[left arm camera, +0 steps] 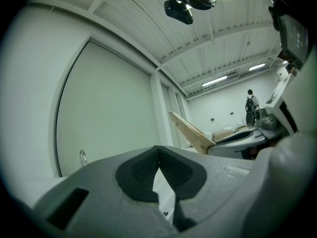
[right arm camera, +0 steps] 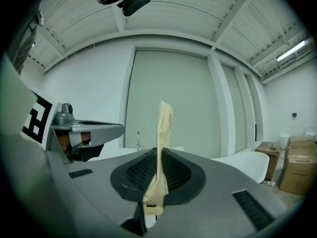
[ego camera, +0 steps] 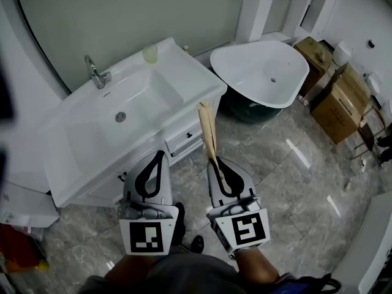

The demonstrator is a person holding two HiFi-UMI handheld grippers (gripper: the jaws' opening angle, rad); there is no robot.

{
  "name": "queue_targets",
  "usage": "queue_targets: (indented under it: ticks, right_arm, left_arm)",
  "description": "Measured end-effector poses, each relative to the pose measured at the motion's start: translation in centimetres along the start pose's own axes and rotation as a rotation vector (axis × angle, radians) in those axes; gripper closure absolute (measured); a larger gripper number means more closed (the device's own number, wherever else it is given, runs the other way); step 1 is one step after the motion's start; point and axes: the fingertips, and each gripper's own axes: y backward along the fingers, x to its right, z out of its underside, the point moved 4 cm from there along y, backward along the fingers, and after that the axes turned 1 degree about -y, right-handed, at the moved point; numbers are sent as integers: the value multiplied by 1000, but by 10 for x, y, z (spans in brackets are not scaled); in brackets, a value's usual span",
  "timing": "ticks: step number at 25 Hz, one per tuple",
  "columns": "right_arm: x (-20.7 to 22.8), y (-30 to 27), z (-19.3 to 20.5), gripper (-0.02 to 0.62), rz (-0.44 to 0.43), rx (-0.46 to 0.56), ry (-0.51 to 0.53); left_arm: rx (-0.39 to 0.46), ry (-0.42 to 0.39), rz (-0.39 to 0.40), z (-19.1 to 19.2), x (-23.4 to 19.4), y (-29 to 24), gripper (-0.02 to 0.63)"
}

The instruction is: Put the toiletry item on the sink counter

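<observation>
My right gripper is shut on a flat tan toiletry packet that sticks up past its jaws; the same packet rises between the black pads in the right gripper view. It hangs in the air in front of the white sink counter, off its front right corner. My left gripper is shut with nothing in it, just below the counter's front edge. The left gripper view shows the packet to the right of its shut jaws. The basin with a chrome tap fills the counter's middle.
A pale cup stands at the counter's back right corner. A white freestanding tub sits to the right, with cardboard boxes beyond it. Marble floor spreads around my feet. A person stands far off in the left gripper view.
</observation>
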Motion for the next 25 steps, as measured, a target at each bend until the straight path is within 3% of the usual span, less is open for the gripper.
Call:
queue_targets:
  ticks: [12, 19, 25]
  right_arm:
    - [31, -97, -30, 559, 63, 33, 17]
    - [35, -132, -56, 560, 98, 82, 63]
    - [43, -146, -55, 560, 126, 81, 78]
  left_arm:
    - [40, -7, 63, -6, -55, -95, 595]
    - [104, -12, 94, -19, -82, -128, 595]
    - [121, 6, 124, -14, -84, -148, 595]
